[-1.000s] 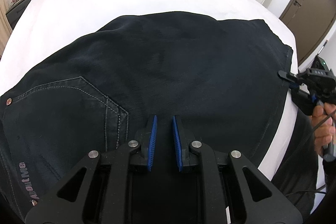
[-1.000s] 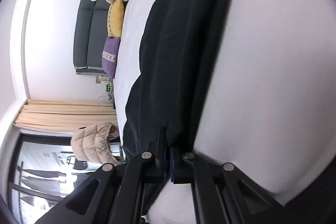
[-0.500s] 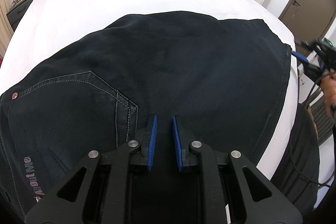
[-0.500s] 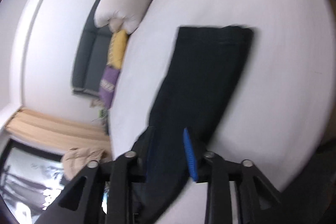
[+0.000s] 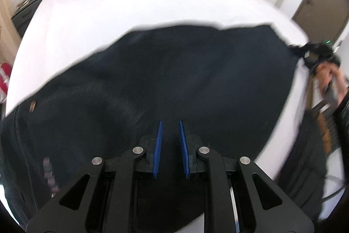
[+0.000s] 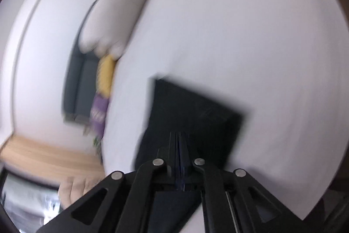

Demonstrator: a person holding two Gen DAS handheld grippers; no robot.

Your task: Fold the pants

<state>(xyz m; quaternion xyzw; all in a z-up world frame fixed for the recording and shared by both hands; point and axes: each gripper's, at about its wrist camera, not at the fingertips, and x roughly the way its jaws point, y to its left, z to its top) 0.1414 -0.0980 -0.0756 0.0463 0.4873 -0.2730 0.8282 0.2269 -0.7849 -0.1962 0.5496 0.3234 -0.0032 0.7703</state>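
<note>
We see the white bed (image 5: 122, 14) filling both views, and on it the dark pants (image 5: 185, 80), spread flat with their long axis running from about eight o'clock, where the pocket and rivet lie, to two o'clock in the left wrist view, where the hem end sits. At that two o'clock end our right gripper (image 5: 305, 54) meets the hem corner; in its own view its jaws have just been closing and now stand pressed together over dark cloth, so we judge it has hold of the hem. Our left gripper (image 5: 171, 145) hangs over the near edge of the pants at six o'clock, its blue pads (image 5: 158, 145) narrowly parted with cloth behind them; whether they pinch it we cannot tell. For carrying the hem toward the waist, the right hand is plainly the nearer.
</note>
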